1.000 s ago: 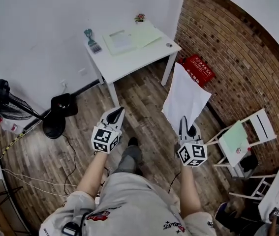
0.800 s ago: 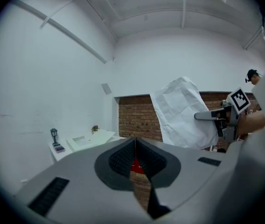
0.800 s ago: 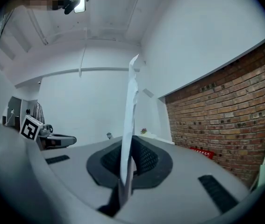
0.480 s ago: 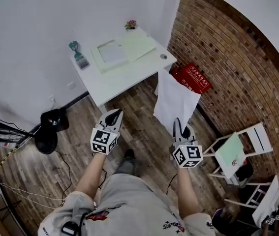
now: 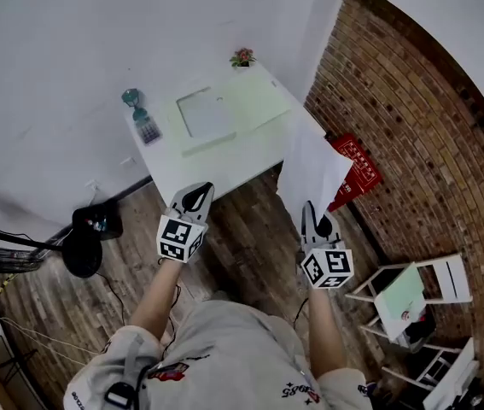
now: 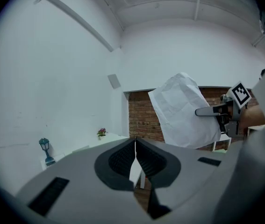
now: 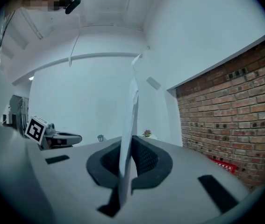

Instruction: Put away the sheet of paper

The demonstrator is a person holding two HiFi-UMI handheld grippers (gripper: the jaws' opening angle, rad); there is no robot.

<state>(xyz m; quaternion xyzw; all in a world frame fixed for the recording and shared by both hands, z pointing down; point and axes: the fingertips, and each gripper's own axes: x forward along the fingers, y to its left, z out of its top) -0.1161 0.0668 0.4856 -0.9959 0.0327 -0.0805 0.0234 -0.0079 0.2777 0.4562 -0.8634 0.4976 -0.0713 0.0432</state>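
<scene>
A white sheet of paper (image 5: 311, 167) stands upright in the air, pinched at its lower edge by my right gripper (image 5: 315, 215), which is shut on it. The right gripper view shows the sheet (image 7: 131, 125) edge-on between the pads. My left gripper (image 5: 195, 198) is shut and holds nothing, level with the right one and apart from the paper. From the left gripper view, the sheet (image 6: 184, 111) hangs to the right. Just ahead of both grippers stands a white table (image 5: 224, 159), on it a pale green folder (image 5: 254, 101) with a white pad (image 5: 205, 114).
The table also carries a small teal lantern (image 5: 131, 99), a calculator (image 5: 148, 130) and a flower pot (image 5: 242, 57). A brick wall (image 5: 412, 143) runs along the right, with a red box (image 5: 358, 169) at its foot. White chairs (image 5: 408, 293) stand at right; a black stand (image 5: 85, 248) at left.
The table has come closer and now lies just ahead of both grippers. The right gripper has kept its hold on the sheet; the left has stayed shut.
</scene>
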